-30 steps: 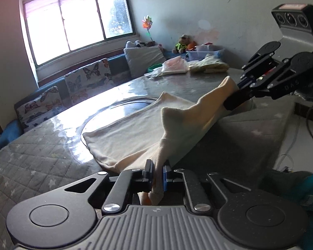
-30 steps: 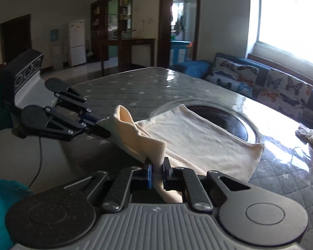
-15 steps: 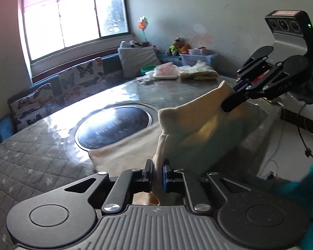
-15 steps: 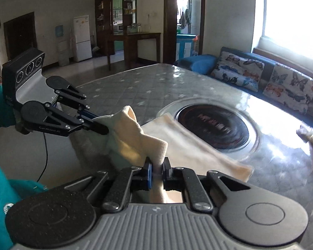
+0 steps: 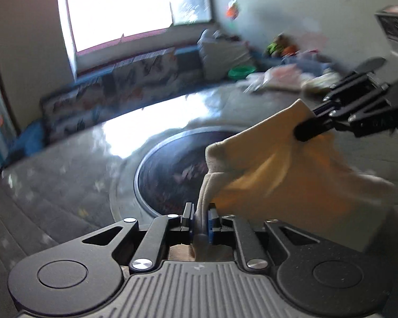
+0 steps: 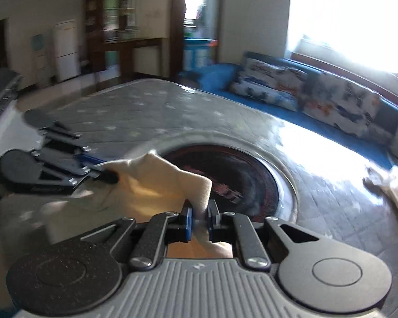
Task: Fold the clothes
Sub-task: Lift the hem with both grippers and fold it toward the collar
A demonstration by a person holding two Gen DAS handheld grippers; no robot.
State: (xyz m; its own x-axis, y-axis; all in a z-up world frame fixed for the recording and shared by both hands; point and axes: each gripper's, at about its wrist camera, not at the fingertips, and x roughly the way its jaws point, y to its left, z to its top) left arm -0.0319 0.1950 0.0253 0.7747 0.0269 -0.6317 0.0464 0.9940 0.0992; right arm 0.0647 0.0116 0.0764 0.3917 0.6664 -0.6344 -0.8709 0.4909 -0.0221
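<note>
Left wrist view shows your left tongs [image 5: 199, 216] pinching one edge of the cream cloth [image 5: 291, 175] between the blue pads. Your right tongs [image 5: 309, 122] grip the other end of the same cloth, up on the right side. In the right wrist view, your right tongs [image 6: 200, 216] hold a folded corner. The cloth hangs lifted between both tongs, above the grey quilted surface [image 6: 135, 116] and beside the dark round plate [image 6: 241, 175]. Both pictures are blurred.

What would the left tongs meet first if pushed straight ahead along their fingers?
Probably the cream cloth the left tongs already pinch; beyond its bunched edge lies the dark round inset of the table, though blur leaves depth uncertain.
</note>
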